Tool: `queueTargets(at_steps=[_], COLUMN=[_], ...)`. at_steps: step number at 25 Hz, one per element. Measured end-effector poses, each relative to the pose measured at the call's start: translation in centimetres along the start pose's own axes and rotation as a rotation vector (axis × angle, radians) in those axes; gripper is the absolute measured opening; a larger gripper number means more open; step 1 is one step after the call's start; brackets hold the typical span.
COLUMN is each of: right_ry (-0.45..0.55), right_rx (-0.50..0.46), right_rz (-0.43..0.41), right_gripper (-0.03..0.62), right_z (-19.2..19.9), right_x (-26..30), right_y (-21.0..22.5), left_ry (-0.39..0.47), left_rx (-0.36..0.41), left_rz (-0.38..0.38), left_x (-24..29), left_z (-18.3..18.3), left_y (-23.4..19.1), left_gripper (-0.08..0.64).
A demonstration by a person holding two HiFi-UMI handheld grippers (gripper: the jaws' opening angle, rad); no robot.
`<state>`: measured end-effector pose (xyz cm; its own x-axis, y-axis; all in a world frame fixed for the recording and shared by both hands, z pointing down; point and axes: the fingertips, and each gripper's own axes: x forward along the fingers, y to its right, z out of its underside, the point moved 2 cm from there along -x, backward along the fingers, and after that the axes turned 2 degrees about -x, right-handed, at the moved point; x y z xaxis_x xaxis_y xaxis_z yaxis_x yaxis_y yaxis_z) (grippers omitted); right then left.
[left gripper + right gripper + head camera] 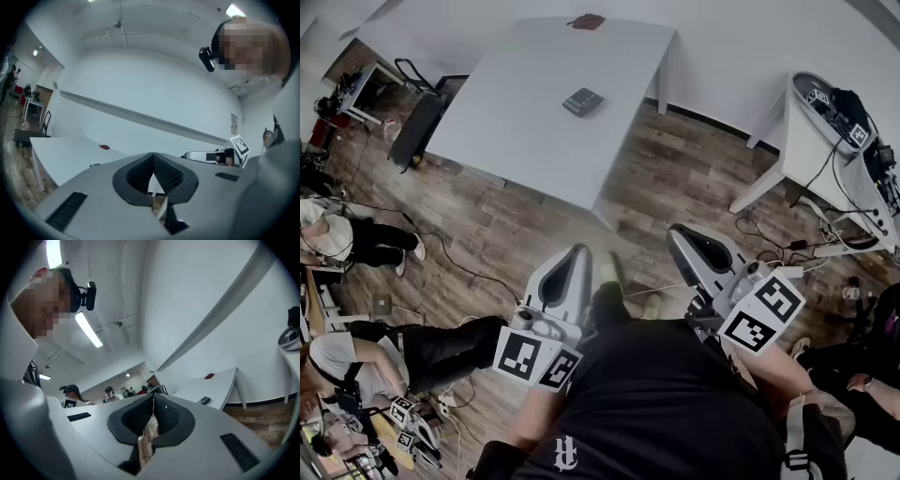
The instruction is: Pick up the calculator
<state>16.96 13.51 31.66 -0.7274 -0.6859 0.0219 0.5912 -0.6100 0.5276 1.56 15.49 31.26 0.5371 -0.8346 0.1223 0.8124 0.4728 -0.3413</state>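
The dark calculator (583, 101) lies flat on the white table (534, 122), well ahead of both grippers. It appears as a small dark slab in the left gripper view (94, 165) and in the right gripper view (203, 400). My left gripper (578, 253) and right gripper (679, 234) are held close to the body over the wooden floor, far short of the table. In their own views the left gripper (153, 161) and right gripper (153, 400) have their ribbed pads closed together with nothing between them.
A small reddish object (586, 22) sits at the table's far edge. A second white table (811, 155) with equipment stands at the right, with cables (787, 246) on the floor below. People (337, 234) sit at the left beside a black cart (417, 127).
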Motion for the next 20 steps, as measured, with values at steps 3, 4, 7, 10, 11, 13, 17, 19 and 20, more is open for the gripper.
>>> queueTargets(at_steps=[3, 4, 7, 10, 11, 13, 17, 19, 20], right_ry=[-0.002, -0.004, -0.007, -0.009, -0.009, -0.017, -0.049, -0.057, -0.060], right_rx=[-0.004, -0.003, -0.001, 0.002, 0.002, 0.001, 0.013, 0.025, 0.032], right_rz=[0.009, 0.013, 0.027, 0.037, 0.040, 0.045, 0.066, 0.074, 0.076], right_gripper=[0.015, 0.015, 0.015, 0.015, 0.015, 0.015, 0.015, 0.015, 0.015], right_z=[0.2, 0.3, 0.4, 0.6, 0.6, 0.8, 1.5, 1.7, 1.8], right_x=[1.2, 1.6, 2.8, 3.7, 4.1, 5.2, 8.1, 9.7, 10.4], right_y=[0.3, 0.4, 0.8, 1.6, 1.9, 2.5, 3.9, 4.1, 4.2], left_ry=[-0.001, -0.002, -0.007, -0.011, -0.011, -0.013, -0.033, -0.044, -0.048], left_rx=[-0.003, -0.003, 0.000, 0.021, 0.029, 0.039, 0.063, 0.070, 0.077], left_rz=[0.012, 0.016, 0.029, 0.042, 0.047, 0.058, 0.075, 0.093, 0.103], left_x=[0.7, 0.9, 1.7, 2.6, 3.1, 4.0, 6.3, 7.1, 7.5], left_z=[-0.1, -0.2, -0.4, -0.4, -0.4, -0.4, -0.4, -0.7, -0.9], left_y=[-1.1, -1.5, -2.7, -3.4, -3.7, -4.5, -7.0, -8.3, -8.9], left_gripper=[0.006, 0.006, 0.006, 0.006, 0.006, 0.006, 0.006, 0.006, 0.006])
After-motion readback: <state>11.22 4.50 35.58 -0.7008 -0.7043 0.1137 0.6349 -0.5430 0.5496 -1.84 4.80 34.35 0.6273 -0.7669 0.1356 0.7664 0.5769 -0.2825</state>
